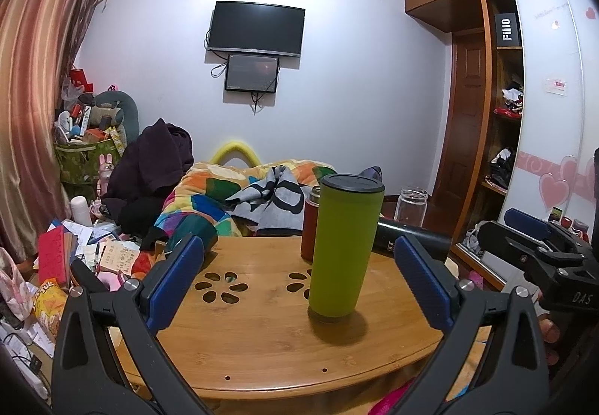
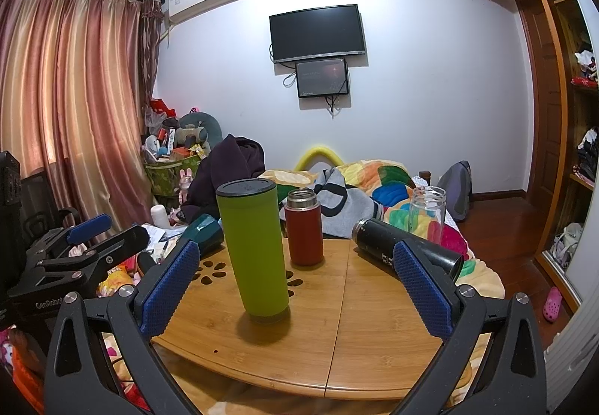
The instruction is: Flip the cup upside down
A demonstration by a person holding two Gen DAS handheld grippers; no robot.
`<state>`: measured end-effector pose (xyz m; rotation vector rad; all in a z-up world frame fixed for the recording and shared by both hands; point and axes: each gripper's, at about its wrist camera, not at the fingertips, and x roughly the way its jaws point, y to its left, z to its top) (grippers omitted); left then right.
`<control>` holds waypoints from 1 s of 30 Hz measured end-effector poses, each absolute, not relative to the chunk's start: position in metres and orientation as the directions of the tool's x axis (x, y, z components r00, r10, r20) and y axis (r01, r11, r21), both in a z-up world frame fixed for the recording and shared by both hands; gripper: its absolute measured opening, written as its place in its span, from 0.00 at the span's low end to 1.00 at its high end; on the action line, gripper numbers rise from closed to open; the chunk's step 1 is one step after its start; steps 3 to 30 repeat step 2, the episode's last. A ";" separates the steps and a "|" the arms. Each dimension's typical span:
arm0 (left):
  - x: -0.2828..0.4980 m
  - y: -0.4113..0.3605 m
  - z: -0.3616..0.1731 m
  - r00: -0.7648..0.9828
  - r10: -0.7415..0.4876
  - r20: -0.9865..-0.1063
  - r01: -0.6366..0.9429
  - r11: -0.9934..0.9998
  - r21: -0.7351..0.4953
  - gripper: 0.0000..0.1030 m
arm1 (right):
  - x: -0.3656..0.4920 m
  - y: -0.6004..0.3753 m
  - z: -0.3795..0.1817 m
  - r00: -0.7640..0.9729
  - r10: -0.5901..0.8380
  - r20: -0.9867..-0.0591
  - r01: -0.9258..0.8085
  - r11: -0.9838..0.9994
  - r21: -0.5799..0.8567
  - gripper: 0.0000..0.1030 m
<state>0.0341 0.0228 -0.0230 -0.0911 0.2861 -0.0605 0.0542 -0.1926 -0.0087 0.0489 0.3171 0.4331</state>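
A tall green cup [image 1: 342,246] with a black lid stands upright on the round wooden table [image 1: 262,347]; it also shows in the right wrist view [image 2: 254,250]. My left gripper [image 1: 299,265] is open and empty, its blue pads wide apart, with the cup between and just beyond them, nearer the right pad. My right gripper [image 2: 295,272] is open and empty, the cup standing just ahead between its pads, nearer the left one. Each gripper shows at the edge of the other's view: the right one [image 1: 531,231], the left one [image 2: 93,231].
Behind the cup stand a red flask [image 2: 304,227] and a clear glass jar [image 2: 426,212]. A black bottle [image 2: 404,248] lies on its side at the table's right. A dark teal cup [image 2: 204,233] lies at the left edge. A bed with a colourful quilt [image 2: 393,186] is beyond.
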 end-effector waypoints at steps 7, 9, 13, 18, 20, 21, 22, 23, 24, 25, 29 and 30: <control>0.034 0.022 -0.023 0.957 -0.079 -0.280 0.053 0.994 -0.099 1.00 | 0.054 -0.192 -0.009 0.860 0.419 -0.292 -0.403 0.908 0.114 1.00; 0.034 0.022 -0.023 0.957 -0.079 -0.280 0.053 0.994 -0.099 1.00 | 0.054 -0.192 -0.009 0.860 0.419 -0.292 -0.403 0.908 0.114 1.00; 0.034 0.022 -0.023 0.957 -0.079 -0.280 0.053 0.994 -0.099 1.00 | 0.054 -0.192 -0.009 0.860 0.419 -0.292 -0.403 0.908 0.114 1.00; 0.034 0.022 -0.023 0.957 -0.079 -0.280 0.053 0.994 -0.099 1.00 | 0.054 -0.192 -0.009 0.860 0.419 -0.292 -0.403 0.908 0.114 1.00; 0.034 0.022 -0.023 0.957 -0.079 -0.280 0.053 0.994 -0.099 1.00 | 0.054 -0.192 -0.009 0.860 0.419 -0.292 -0.403 0.908 0.114 1.00; 0.034 0.022 -0.023 0.957 -0.079 -0.280 0.053 0.994 -0.099 1.00 | 0.054 -0.192 -0.009 0.860 0.419 -0.292 -0.403 0.908 0.114 1.00; 0.034 0.022 -0.023 0.957 -0.079 -0.280 0.053 0.994 -0.099 1.00 | 0.054 -0.192 -0.009 0.860 0.419 -0.292 -0.403 0.908 0.114 1.00; 0.034 0.022 -0.023 0.957 -0.079 -0.280 0.053 0.994 -0.099 1.00 | 0.054 -0.192 -0.009 0.860 0.419 -0.292 -0.403 0.908 0.114 1.00; 0.034 0.022 -0.023 0.957 -0.079 -0.280 0.053 0.994 -0.099 1.00 | 0.054 -0.192 -0.009 0.860 0.419 -0.292 -0.403 0.908 0.114 1.00; 0.034 0.022 -0.023 0.957 -0.079 -0.280 0.053 0.994 -0.099 1.00 | 0.054 -0.192 -0.009 0.860 0.419 -0.292 -0.403 0.908 0.114 1.00; 0.034 0.022 -0.023 0.957 -0.079 -0.280 0.053 0.994 -0.099 1.00 | 0.054 -0.192 -0.009 0.860 0.419 -0.292 -0.403 0.908 0.114 1.00; 0.034 0.022 -0.023 0.957 -0.079 -0.280 0.053 0.994 -0.099 1.00 | 0.054 -0.192 -0.009 0.860 0.419 -0.292 -0.403 0.908 0.114 1.00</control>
